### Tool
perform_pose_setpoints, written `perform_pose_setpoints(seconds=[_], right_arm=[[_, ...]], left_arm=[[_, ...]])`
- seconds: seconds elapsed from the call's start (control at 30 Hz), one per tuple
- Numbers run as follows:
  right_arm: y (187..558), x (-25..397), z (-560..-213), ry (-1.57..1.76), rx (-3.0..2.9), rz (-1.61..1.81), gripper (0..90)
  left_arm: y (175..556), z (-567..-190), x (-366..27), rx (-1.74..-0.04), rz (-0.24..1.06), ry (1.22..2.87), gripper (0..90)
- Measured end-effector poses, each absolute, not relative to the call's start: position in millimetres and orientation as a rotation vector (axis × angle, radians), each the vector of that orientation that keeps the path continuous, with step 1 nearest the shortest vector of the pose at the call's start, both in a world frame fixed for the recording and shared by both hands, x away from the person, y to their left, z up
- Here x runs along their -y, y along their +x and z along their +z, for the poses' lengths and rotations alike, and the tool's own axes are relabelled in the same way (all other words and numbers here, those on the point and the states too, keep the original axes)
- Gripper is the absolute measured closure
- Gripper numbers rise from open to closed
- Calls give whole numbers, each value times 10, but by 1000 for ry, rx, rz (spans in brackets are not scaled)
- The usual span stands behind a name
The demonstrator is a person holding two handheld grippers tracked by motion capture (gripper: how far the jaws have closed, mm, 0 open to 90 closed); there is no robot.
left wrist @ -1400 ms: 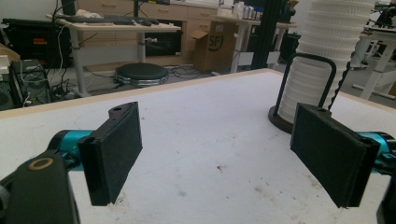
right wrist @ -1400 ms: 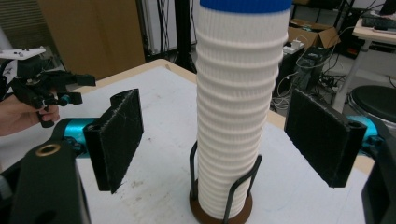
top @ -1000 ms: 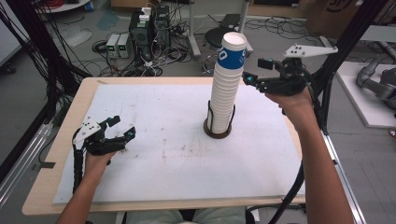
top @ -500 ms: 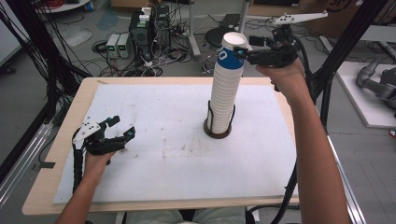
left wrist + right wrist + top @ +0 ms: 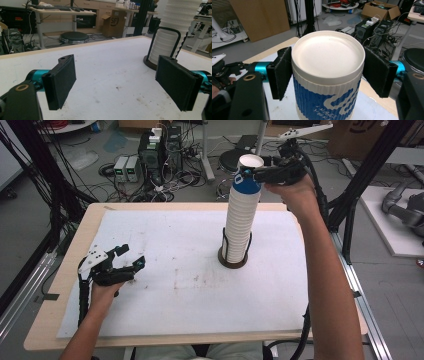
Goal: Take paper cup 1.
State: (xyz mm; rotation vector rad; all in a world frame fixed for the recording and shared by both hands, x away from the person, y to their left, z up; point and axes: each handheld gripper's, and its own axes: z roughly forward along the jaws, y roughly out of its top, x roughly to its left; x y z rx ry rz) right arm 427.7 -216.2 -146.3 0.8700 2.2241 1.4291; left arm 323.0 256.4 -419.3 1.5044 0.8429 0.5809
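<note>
A tall stack of white ribbed paper cups (image 5: 239, 227) stands upside down in a dark wire holder (image 5: 233, 263) at the table's middle right. The top cup (image 5: 247, 182) is blue and white, with its white bottom facing up (image 5: 327, 52). My right gripper (image 5: 251, 172) is level with that cup's upper end. Its black pads (image 5: 280, 75) press against opposite sides of the cup. Over the table's front left, my left gripper (image 5: 132, 256) hovers open with nothing between its pads (image 5: 61, 81). The stack (image 5: 172, 32) rises off to the right in the left gripper view.
White paper (image 5: 165, 270) covers the wooden table (image 5: 65, 270). Black frame posts (image 5: 367, 165) stand at the right and left edges. Behind the table, cables, power boxes (image 5: 125, 167) and a stool base (image 5: 74, 37) lie on the floor.
My right gripper has risen from beside the stack's upper part to its top and now grips the top cup. The left gripper has stayed still and open.
</note>
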Motion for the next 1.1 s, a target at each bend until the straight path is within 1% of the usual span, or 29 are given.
perform_pose_setpoints(seconds=[0.43,0.77,1.1], right_arm=[[4244,2172,-1366,866,-2196,1446,311],[4102,2276,-1039,828,-2035,1564,316],[3871,2492,-873,780,-1949,1642,316]], left_arm=[[3238,-4201,-2550,-840,568,1507,169],[3243,-4207,-2544,-831,546,1511,169],[3248,-4212,-2542,-828,532,1507,169]])
